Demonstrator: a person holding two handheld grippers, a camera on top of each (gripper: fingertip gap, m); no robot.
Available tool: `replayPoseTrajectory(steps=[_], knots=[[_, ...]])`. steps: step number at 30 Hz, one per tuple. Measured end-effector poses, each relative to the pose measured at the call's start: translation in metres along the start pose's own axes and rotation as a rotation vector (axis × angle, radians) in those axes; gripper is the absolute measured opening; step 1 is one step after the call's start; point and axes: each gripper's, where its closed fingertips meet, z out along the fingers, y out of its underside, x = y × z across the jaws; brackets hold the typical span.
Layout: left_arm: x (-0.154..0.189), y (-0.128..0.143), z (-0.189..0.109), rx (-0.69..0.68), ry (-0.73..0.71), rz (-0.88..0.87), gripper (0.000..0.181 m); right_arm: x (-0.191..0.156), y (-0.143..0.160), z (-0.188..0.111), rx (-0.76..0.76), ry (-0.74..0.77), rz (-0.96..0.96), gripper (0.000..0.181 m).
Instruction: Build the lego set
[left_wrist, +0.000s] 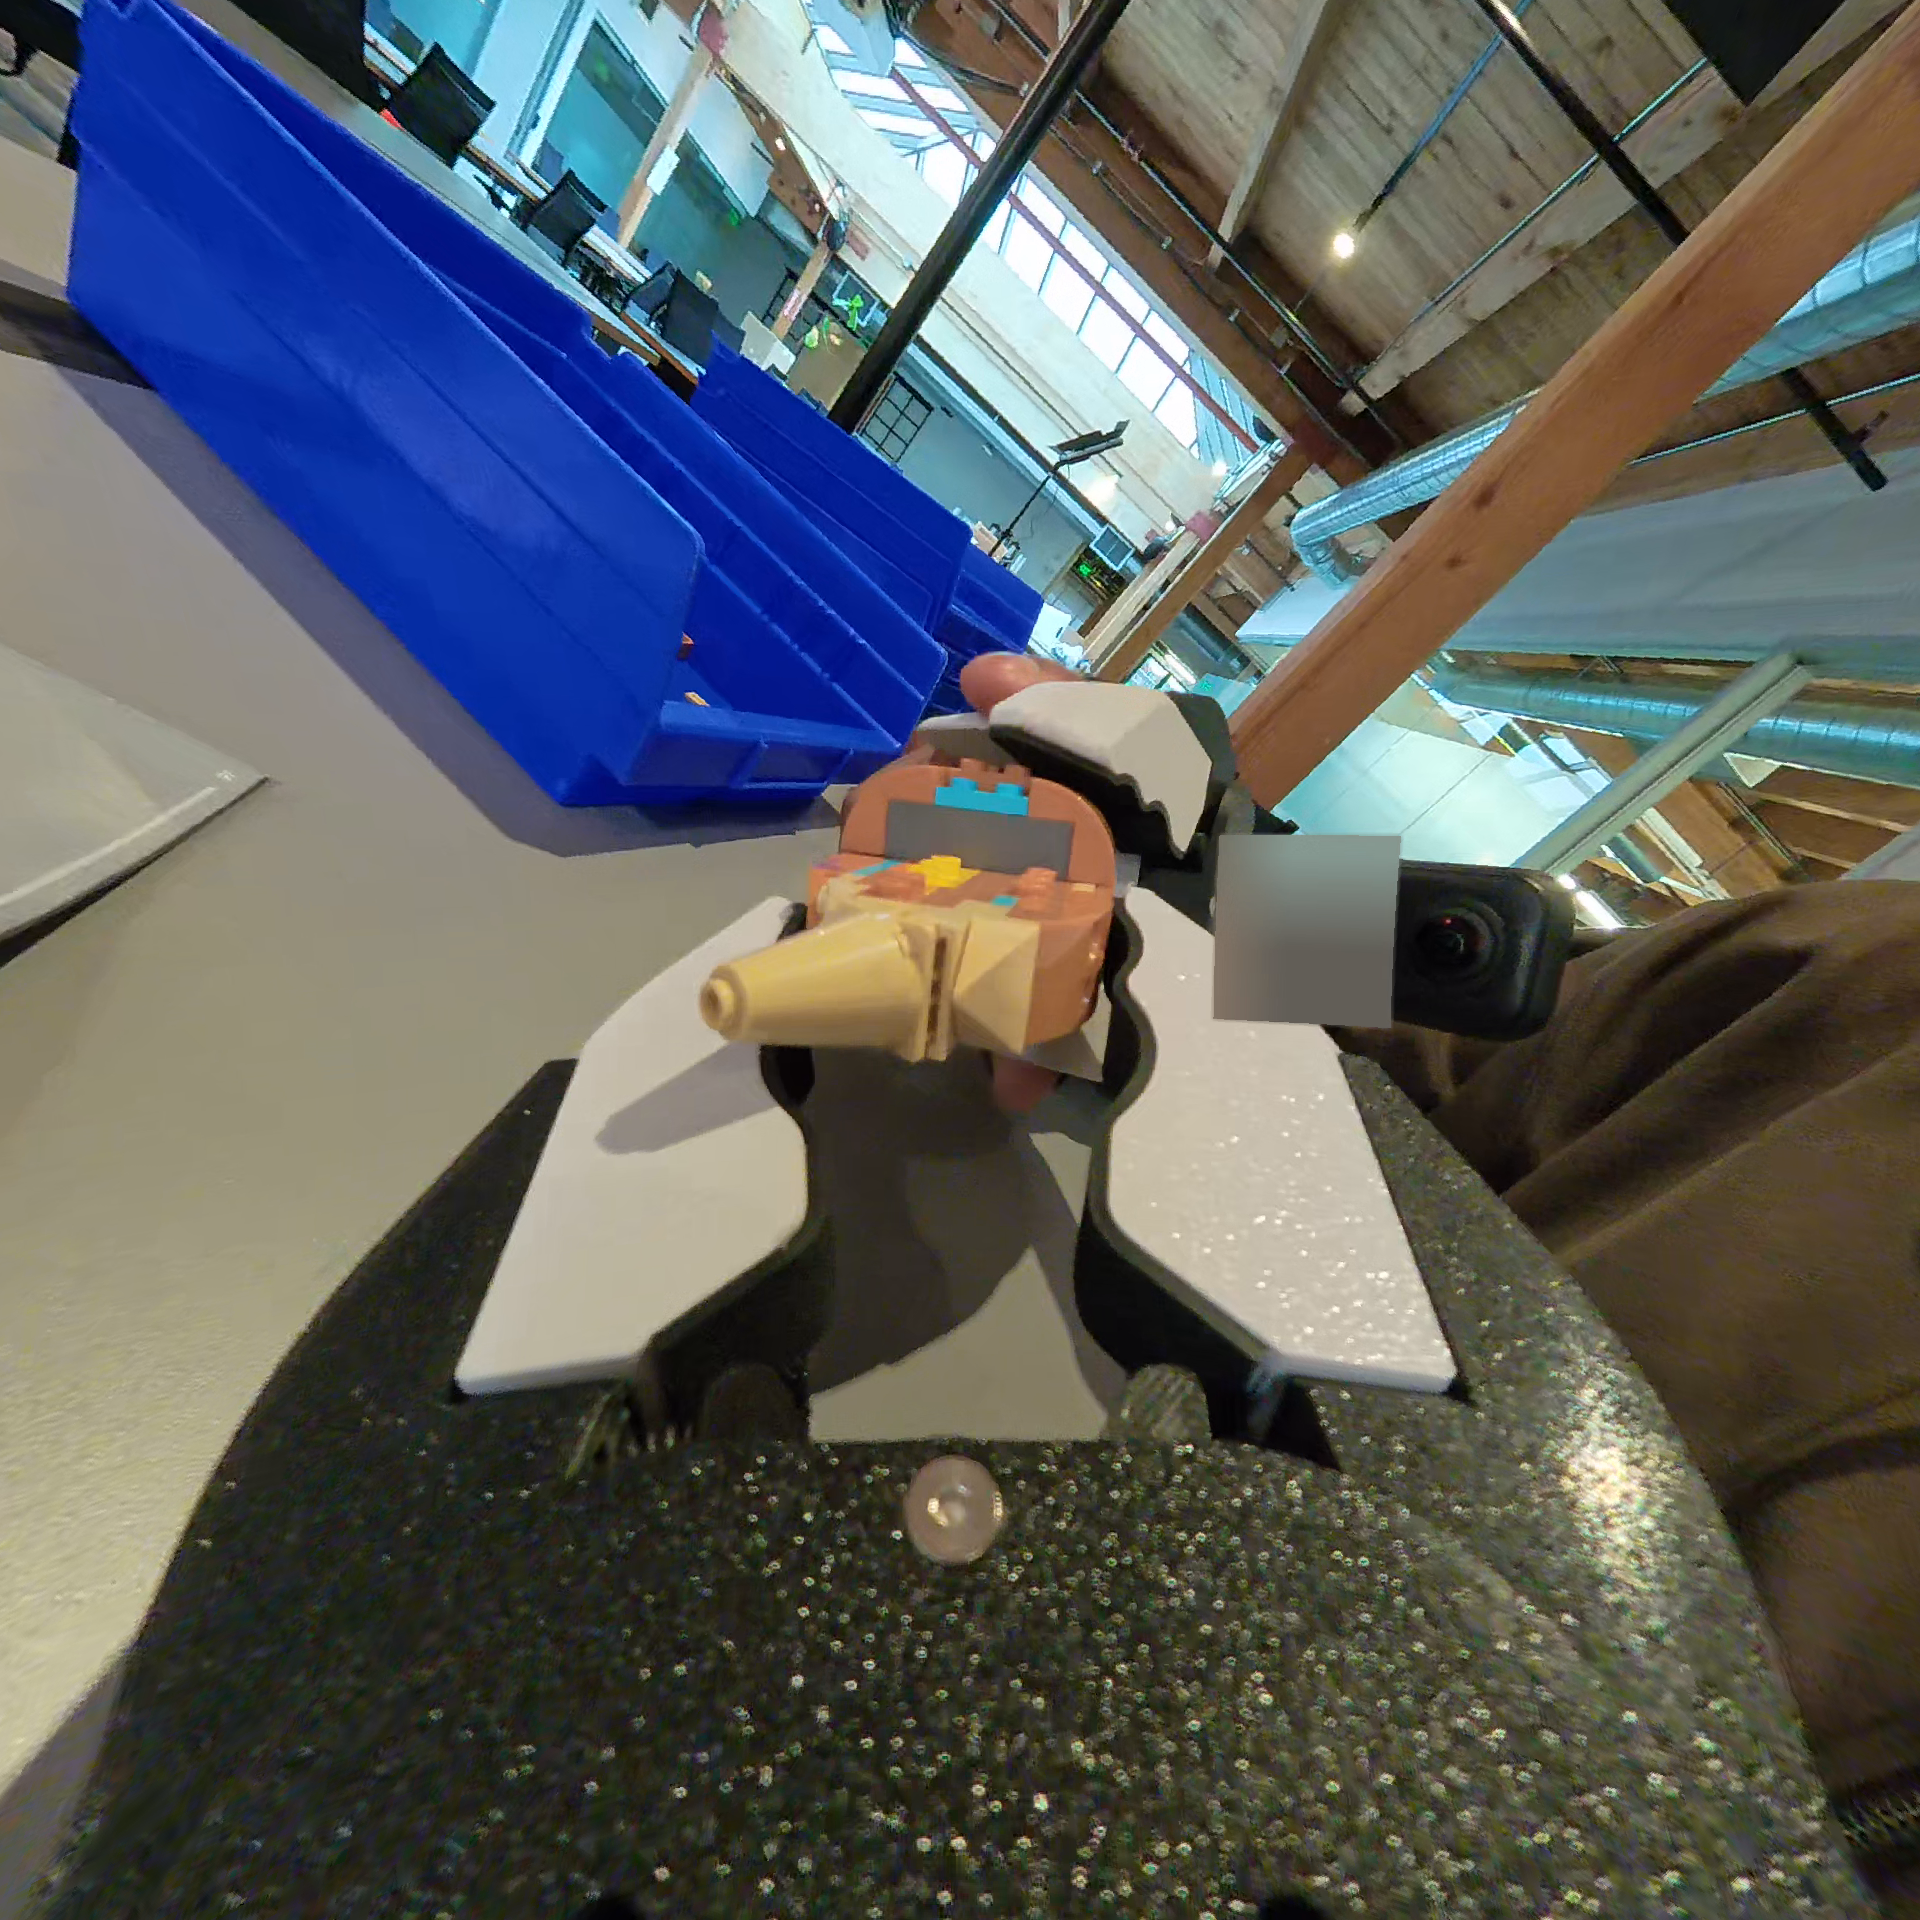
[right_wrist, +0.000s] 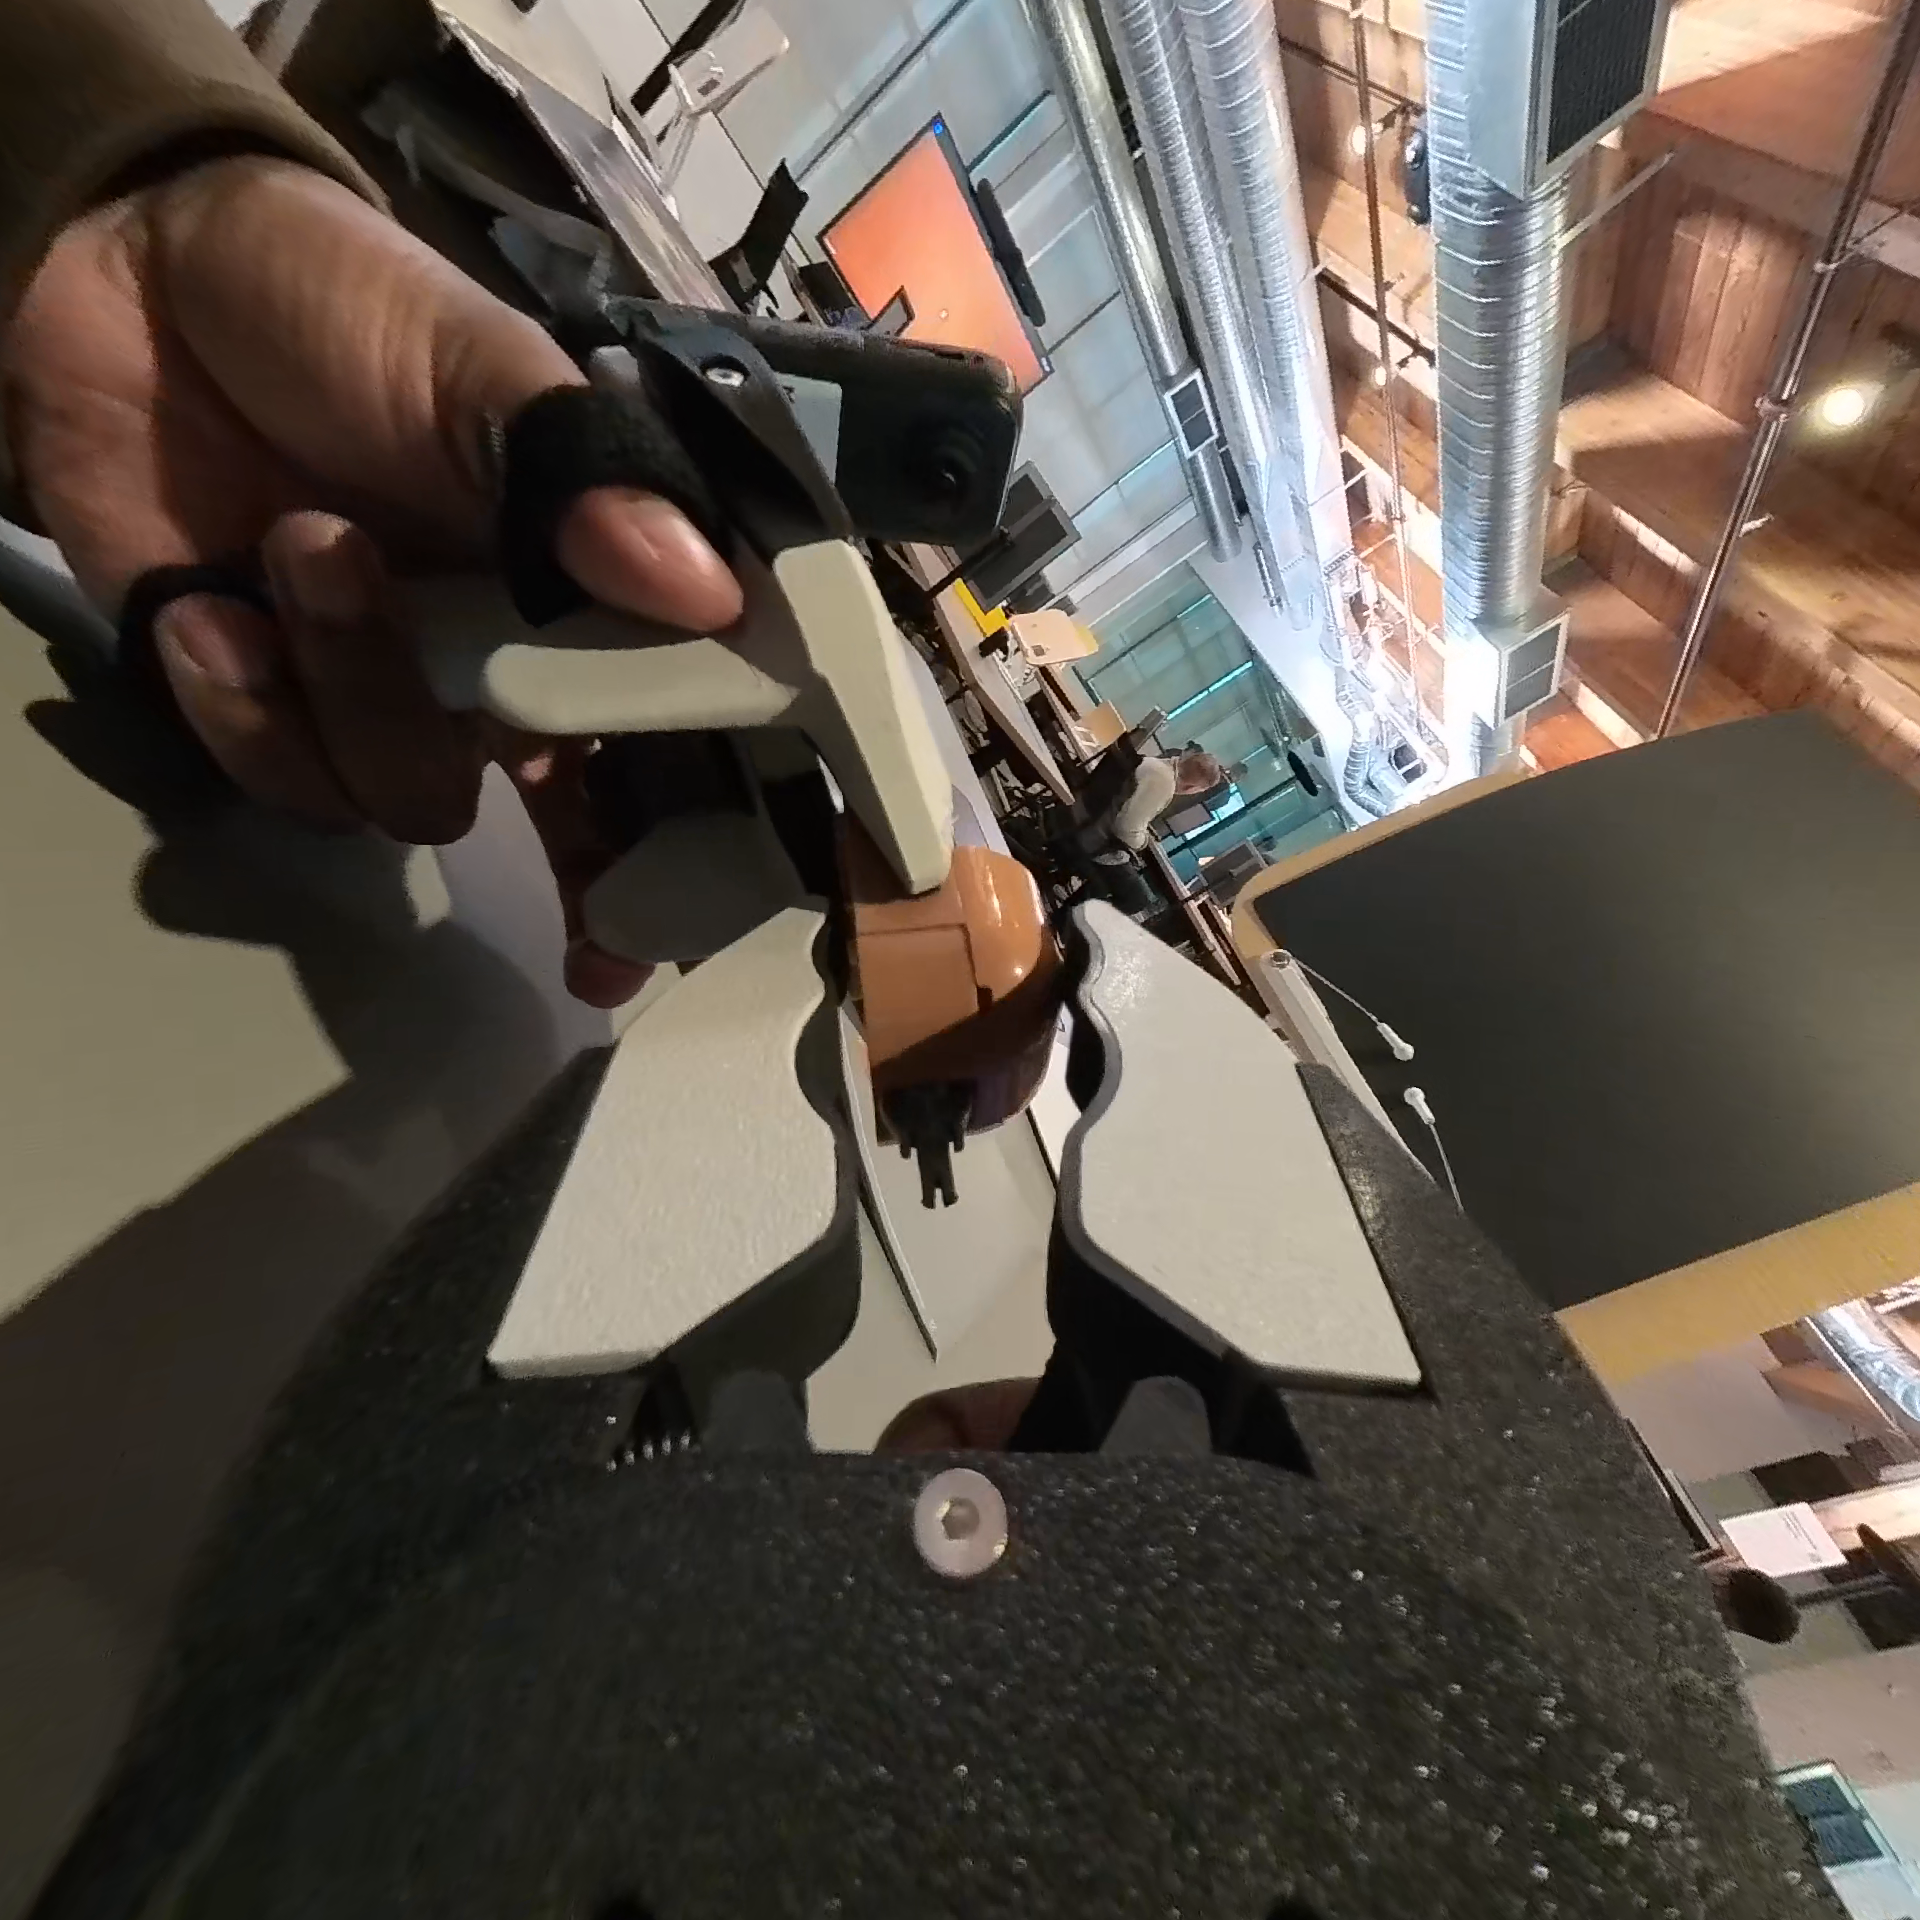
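A brown rounded lego model (left_wrist: 966, 883) with a tan cone (left_wrist: 821, 987) sticking out of it is held in the air above the grey table (left_wrist: 260, 935). My left gripper (left_wrist: 945, 956) is shut on the model from both sides. My right gripper (right_wrist: 951, 956) is shut on the same model (right_wrist: 935, 935) from the opposite side. In the left wrist view its white upper finger (left_wrist: 1101, 727) rests on the model's top. In the right wrist view a left-gripper finger (right_wrist: 883, 748) presses on the model. A small black piece (right_wrist: 935, 1153) hangs under the model.
Long blue bins (left_wrist: 416, 436) stand in a row on the table behind the model, with a few small pieces inside. A pale mat corner (left_wrist: 83, 790) lies at the left. A brown sleeve (left_wrist: 1662, 1143) fills the right. A dark panel (right_wrist: 1610, 1039) is beyond the right gripper. Left and right tips are no more than a few centimetres apart.
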Motion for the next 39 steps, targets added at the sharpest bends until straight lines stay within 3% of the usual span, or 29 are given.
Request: replayPoseTrajectory(steps=[14,19,23,27,30,33,39], knots=[[-0.003,0.0,0.001,0.017,-0.02,-0.032,0.054,-0.001,0.005,0.001,-0.049,-0.04,-0.023,0.037],[-0.001,-0.003,0.001,0.038,-0.025,0.032,0.054,0.003,0.0,0.001,-0.01,0.028,-0.008,0.039],[0.0,-0.009,-0.003,0.078,-0.006,0.014,0.054,0.007,-0.002,0.0,-0.003,0.052,0.001,0.057],[0.008,-0.008,-0.004,0.047,0.026,0.101,0.054,0.008,0.0,-0.002,-0.004,0.028,0.027,0.06],[0.02,-0.002,0.0,0.008,0.06,0.193,0.054,0.003,-0.002,-0.002,0.0,0.005,0.007,0.057],[0.025,0.001,0.002,-0.008,0.061,0.268,0.054,0.002,-0.006,-0.003,0.019,0.02,-0.025,0.043],[0.025,0.001,0.005,0.013,0.054,0.25,0.054,0.003,-0.003,-0.004,0.012,0.025,-0.022,0.04]])
